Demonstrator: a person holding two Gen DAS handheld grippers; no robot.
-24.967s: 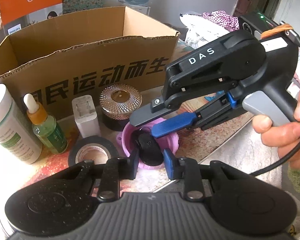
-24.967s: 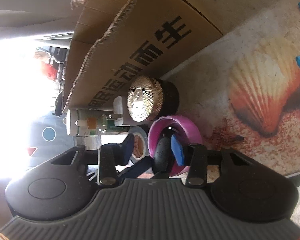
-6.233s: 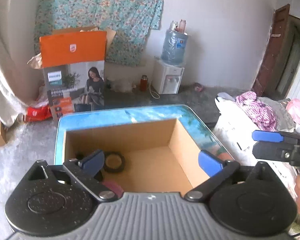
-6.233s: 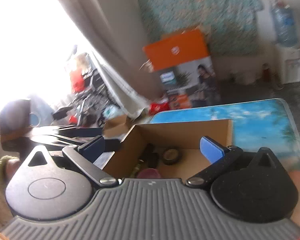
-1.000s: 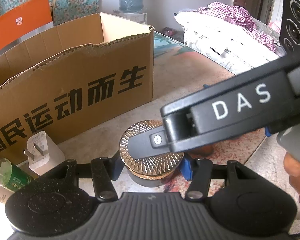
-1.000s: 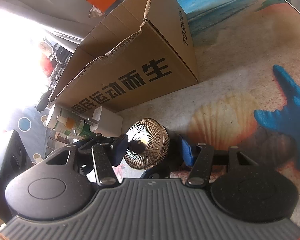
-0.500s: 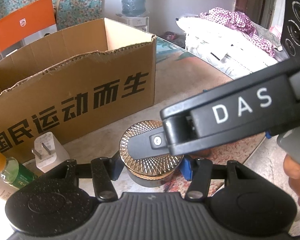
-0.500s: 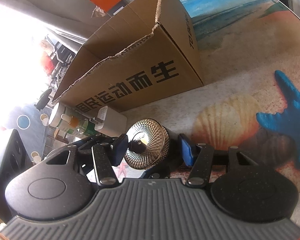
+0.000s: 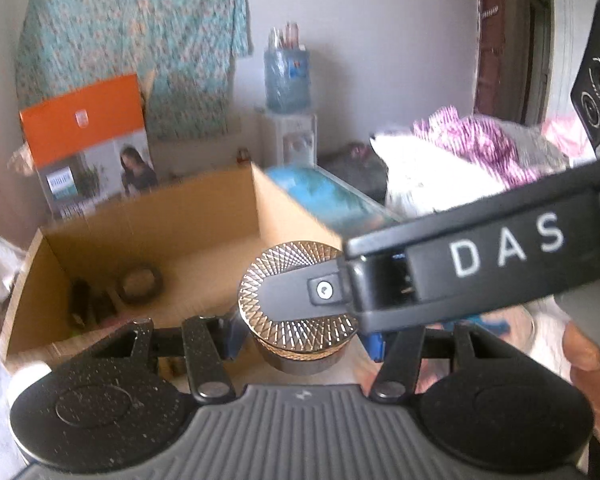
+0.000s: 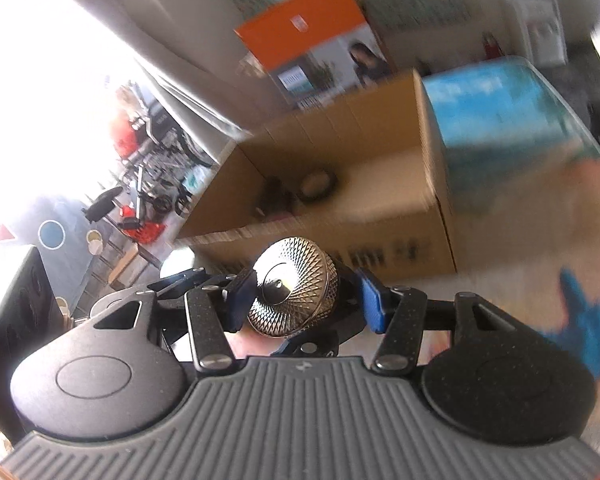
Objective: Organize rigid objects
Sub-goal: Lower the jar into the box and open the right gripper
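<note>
At centre frame, the left gripper (image 9: 302,340) and right gripper (image 10: 302,304) are both clamping the round, gold-lidded dark jar (image 9: 300,308). Behind it, the open brown cardboard box (image 9: 156,232) is sitting on the worktop (image 10: 512,128).

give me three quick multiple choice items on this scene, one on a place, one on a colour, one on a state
1. Where is the black tape roll?
A. inside the brown cardboard box
B. on the water dispenser
C. between the fingers

2. Colour of the gripper finger pads?
A. red
B. blue
C. yellow

3. The round black jar with the faceted gold lid is:
A. lying in the box
B. clamped by both grippers
C. lidless

Key:
1 A, tape roll lies on the floor of the cardboard box.
2 B, the pads are blue.
3 B, the left gripper and right gripper flank the jar, lid on.
</note>
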